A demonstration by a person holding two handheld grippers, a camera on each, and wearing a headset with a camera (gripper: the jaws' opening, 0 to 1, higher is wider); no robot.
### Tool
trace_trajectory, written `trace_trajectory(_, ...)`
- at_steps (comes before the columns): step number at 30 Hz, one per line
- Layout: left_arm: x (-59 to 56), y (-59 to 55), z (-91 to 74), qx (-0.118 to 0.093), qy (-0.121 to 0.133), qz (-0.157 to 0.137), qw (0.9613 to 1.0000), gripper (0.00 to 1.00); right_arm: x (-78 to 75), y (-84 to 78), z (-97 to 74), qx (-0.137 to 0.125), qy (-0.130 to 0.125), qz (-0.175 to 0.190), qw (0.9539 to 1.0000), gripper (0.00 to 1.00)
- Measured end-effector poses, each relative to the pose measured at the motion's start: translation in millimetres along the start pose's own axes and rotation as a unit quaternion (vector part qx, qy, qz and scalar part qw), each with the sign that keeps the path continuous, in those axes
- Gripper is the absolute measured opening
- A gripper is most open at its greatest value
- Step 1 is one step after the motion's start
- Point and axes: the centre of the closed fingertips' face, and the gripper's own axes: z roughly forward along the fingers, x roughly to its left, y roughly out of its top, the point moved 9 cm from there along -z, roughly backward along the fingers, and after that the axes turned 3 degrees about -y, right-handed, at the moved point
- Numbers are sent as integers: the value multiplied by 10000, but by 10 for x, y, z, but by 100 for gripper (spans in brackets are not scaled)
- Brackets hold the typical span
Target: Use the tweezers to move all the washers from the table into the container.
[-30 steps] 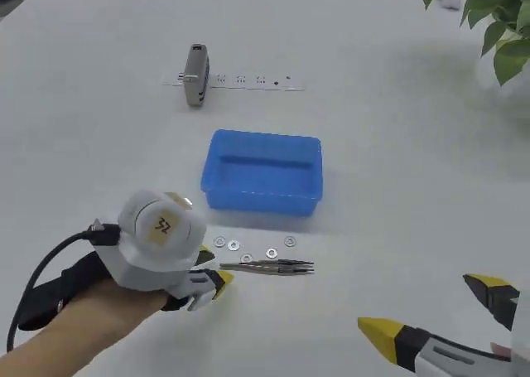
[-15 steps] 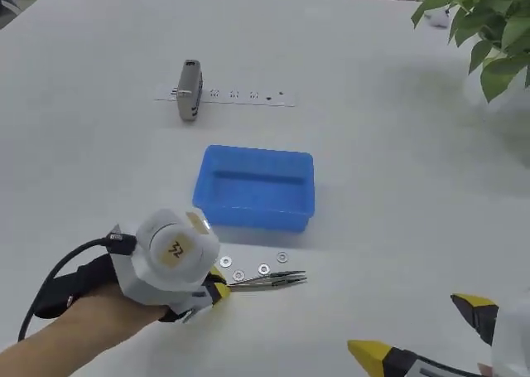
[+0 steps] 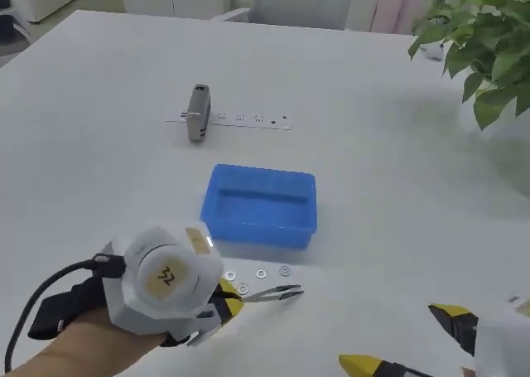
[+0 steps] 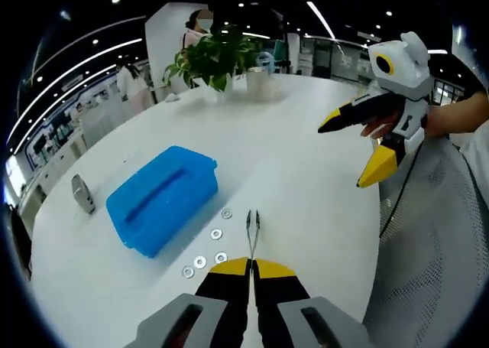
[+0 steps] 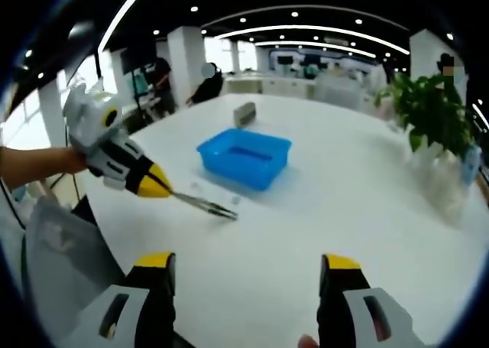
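The blue container (image 3: 261, 205) stands mid-table. Several small washers (image 3: 262, 273) lie on the white table just in front of it. My left gripper (image 3: 228, 304) is shut on the handle end of the metal tweezers (image 3: 277, 293), which point right over the washers. In the left gripper view the tweezers (image 4: 251, 232) run straight ahead from the closed yellow jaws, with washers (image 4: 216, 233) to their left and the container (image 4: 160, 199) beyond. My right gripper (image 3: 406, 340) hovers open at the lower right, holding nothing. The right gripper view has the tweezers (image 5: 202, 203) sloping down toward the table.
A white power strip with a grey adapter (image 3: 199, 112) lies behind the container. A leafy plant (image 3: 489, 54) stands at the far right. A black cable (image 3: 37, 298) trails from the left gripper. Bare table (image 3: 397, 228) stretches to the right of the container.
My left gripper has moved onto the tweezers' handle end and shut on it; the tweezers now tilt up off the table. The head camera has shifted.
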Motion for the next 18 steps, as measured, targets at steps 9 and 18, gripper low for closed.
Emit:
trace_trajectory(9,-245,176,-357,-543,-29,9,9985,0,445,302,285,31,1082,-1024,9888,45)
trace_trajectory(18,-233,218,-609,-665,-106,107,9977,0,855,452,675,146,2189,-1768,9595,20)
